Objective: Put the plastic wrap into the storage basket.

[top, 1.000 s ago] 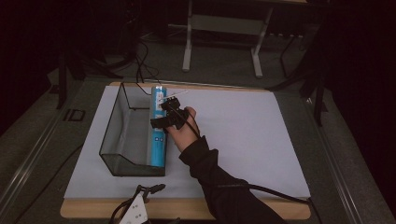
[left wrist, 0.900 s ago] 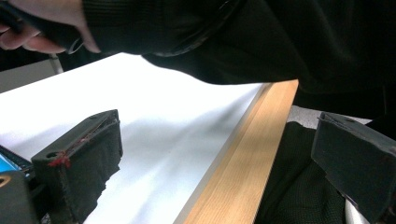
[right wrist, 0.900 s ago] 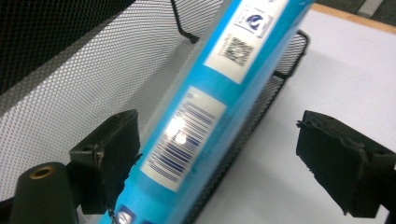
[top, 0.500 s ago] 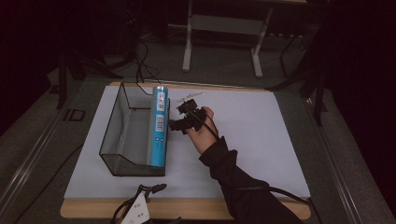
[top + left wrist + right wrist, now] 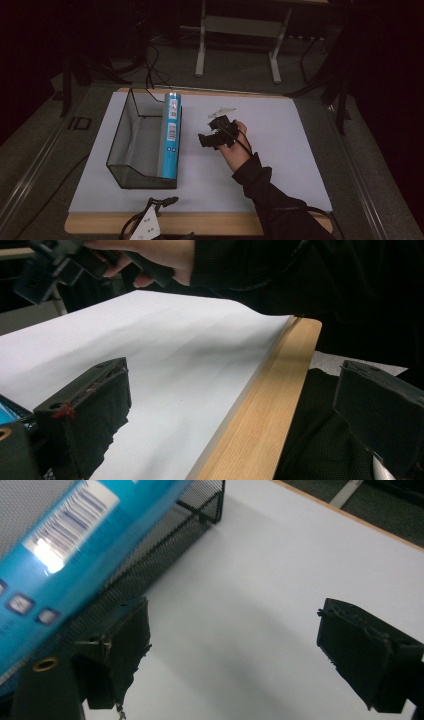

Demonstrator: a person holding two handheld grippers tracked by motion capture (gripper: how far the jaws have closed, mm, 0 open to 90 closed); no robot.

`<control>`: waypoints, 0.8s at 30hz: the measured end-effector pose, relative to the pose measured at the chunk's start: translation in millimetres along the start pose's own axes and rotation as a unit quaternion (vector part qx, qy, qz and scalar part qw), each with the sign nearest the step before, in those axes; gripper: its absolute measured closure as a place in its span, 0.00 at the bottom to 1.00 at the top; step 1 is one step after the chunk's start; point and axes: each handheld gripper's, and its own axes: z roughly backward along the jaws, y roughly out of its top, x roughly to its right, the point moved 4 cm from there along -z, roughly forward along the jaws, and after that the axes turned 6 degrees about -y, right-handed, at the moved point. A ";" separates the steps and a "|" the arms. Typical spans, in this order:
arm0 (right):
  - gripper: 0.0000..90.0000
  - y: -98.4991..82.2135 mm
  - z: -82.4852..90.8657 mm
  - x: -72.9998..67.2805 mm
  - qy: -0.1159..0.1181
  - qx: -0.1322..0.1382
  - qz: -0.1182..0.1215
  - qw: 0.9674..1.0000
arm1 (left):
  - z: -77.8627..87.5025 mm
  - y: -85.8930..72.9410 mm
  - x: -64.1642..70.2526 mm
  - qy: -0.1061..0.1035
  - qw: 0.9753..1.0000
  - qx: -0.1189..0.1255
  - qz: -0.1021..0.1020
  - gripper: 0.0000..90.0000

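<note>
Surface [image 5: 280, 165]: wooden board w/ white sheet over most of it, wood edge showing along the near side. Black wire-mesh basket [image 5: 131, 145] sits on the left part of the sheet, long axis running away from the person. Blue tube [image 5: 170, 137] w/ white barcode label lies lengthwise along the basket's right wall, resting on the mesh rim; in the right gripper view it crosses the upper left corner, mesh just under it.

Right hand [image 5: 235, 145] is over the mid sheet, just right of the basket, apart from the tube. Right claw [image 5: 212, 136] points toward the tube, wide open, nothing between the pads, white sheet below them.

Left claw [image 5: 150, 222] is at the near edge of the surface, by the wood strip; wide open and empty in the left gripper view.
</note>
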 end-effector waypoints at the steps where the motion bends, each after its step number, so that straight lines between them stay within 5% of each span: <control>1: 0.15 -2.1 -0.1 1.2 0.001 -0.002 0.001 1.000 | -0.3 0.0 0.2 -0.001 1.000 0.000 0.001 0.03; 24: 0.15 -65.8 7.3 39.9 0.006 0.005 -0.036 0.999 | -2.4 -0.9 0.7 0.000 1.000 -0.003 0.000 0.03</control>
